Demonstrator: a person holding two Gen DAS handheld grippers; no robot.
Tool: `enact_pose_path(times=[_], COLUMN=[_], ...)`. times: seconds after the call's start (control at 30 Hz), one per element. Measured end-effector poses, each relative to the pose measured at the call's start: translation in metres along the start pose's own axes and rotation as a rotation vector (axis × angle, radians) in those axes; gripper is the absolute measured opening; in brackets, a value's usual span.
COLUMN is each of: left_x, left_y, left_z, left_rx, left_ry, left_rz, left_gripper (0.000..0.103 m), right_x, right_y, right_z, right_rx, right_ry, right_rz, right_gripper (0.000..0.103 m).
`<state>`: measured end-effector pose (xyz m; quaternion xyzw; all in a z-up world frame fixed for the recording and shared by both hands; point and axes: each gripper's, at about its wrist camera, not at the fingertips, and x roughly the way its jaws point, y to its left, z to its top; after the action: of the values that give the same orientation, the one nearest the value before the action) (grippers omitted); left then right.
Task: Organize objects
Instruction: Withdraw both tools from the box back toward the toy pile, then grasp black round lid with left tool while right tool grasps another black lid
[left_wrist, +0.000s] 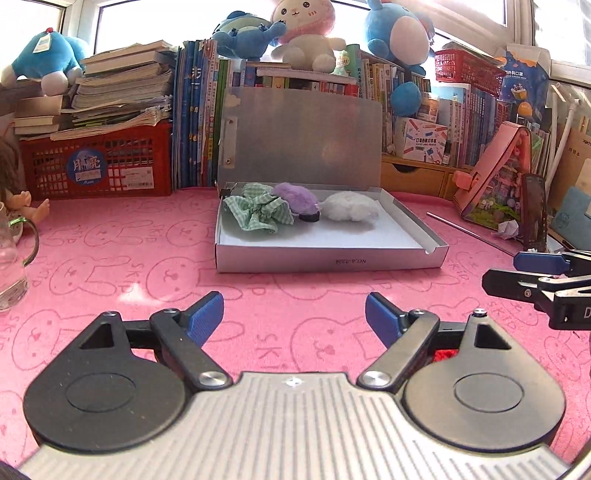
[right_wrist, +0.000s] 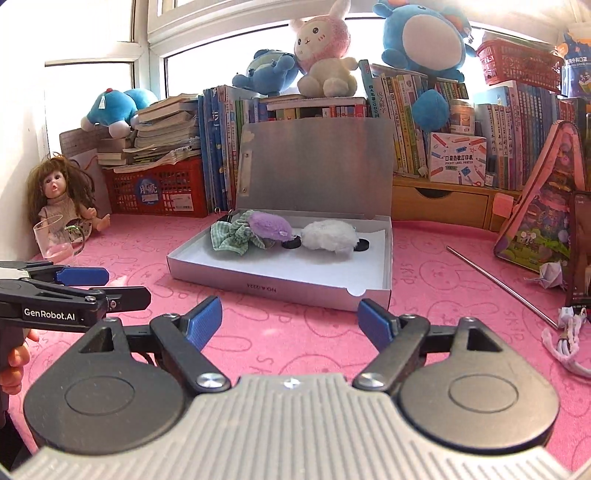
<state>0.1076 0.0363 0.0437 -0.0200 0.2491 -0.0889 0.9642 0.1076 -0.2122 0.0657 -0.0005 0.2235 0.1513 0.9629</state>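
Pink bench with an open silver box, lid upright, as landmark. Left of the box: a glass and a doll. Inside the box, left to right: green checked cloth, purple fluffy item, white fluffy item. Right of the box: a metal rod. In front of the box, the left claw and right claw both gape wide, holding nothing.

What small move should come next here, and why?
Probably bring one tool forward to the raised lid and fold it down. The green cloth, purple puff and white puff lie inside the silver box, and both tools are open and empty.
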Motion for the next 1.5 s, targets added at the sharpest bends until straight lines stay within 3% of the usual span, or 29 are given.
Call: enact_pose_path(times=[0.4, 0.87, 0.93, 1.0, 1.07, 1.37, 1.5], left_x=[-0.026, -0.036, -0.037, -0.036, -0.035, -0.033, -0.033], left_y=[0.008, 0.011, 0.011, 0.012, 0.013, 0.006, 0.006], left_z=[-0.047, -0.073, -0.074, -0.075, -0.076, -0.083, -0.084], left_rx=[0.015, -0.011, -0.011, -0.009, -0.017, 0.020, 0.017], left_ry=[0.001, 0.008, 0.006, 0.016, 0.030, 0.005, 0.002], left_rz=[0.081, 0.106, 0.113, 0.114, 0.108, 0.131, 0.128], left_gripper=[0.087, 0.086, 0.082, 0.064, 0.059, 0.060, 0.067], right_x=[-0.023, -0.023, -0.021, -0.019, -0.015, -0.004, -0.005], right_y=[0.017, 0.010, 0.011, 0.012, 0.014, 0.020, 0.021], right_z=[-0.045, -0.070, -0.072, -0.075, -0.077, -0.077, -0.078], right_rx=[-0.077, -0.011, -0.016, -0.025, -0.032, -0.063, -0.071], right_ry=[0.011, 0.045, 0.052, 0.062, 0.075, 0.129, 0.125], right_rz=[-0.061, -0.118, -0.126, -0.135, -0.148, -0.192, -0.203], right_gripper=[0.088, 0.090, 0.090, 0.090, 0.090, 0.090, 0.091])
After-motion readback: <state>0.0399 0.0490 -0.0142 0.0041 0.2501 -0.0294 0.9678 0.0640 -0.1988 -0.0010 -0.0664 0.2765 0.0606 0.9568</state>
